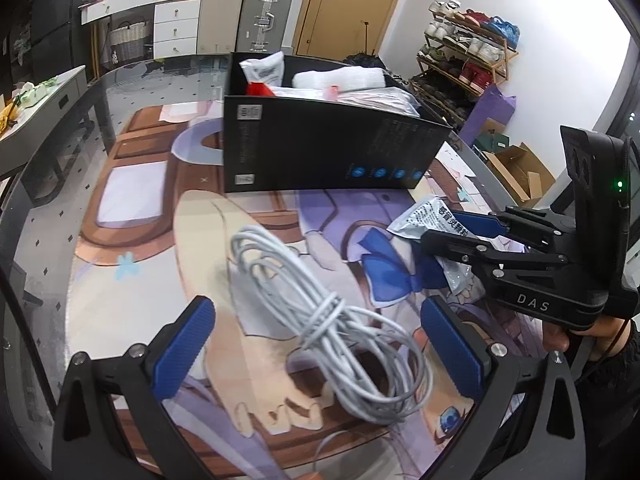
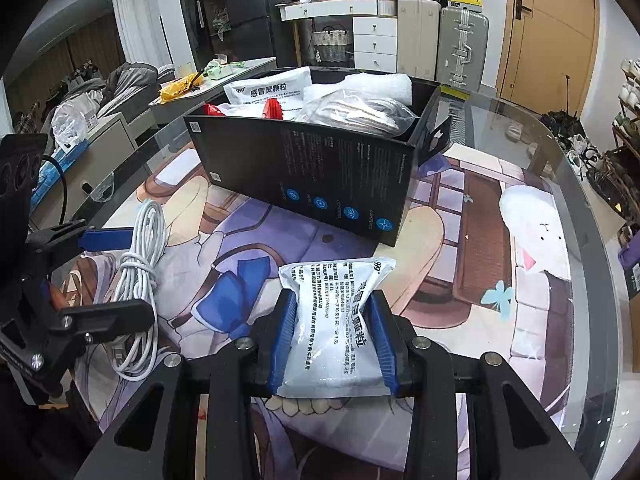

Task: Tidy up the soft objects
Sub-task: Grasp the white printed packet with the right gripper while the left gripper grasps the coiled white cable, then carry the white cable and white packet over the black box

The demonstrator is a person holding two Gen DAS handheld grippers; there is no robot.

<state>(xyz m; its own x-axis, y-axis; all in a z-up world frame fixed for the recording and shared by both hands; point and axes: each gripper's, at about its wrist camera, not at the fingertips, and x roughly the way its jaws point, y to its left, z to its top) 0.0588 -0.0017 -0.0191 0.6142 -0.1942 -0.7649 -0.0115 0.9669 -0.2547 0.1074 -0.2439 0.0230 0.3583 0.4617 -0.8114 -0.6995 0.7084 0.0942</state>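
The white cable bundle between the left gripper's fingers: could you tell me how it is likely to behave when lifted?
The white cable bundle is probably floppy: its loose loops sprawl unevenly, so they would likely dangle. It seems light, being thin cord. Only the wrapped middle ties it, so grabbing there with the open left gripper looks safest; outer loops may snag.

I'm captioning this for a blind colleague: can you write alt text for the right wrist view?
The right gripper pinches a white sachet above a cartoon-printed mat. Behind stands a black box holding similar packets; a coiled white cable lies left.
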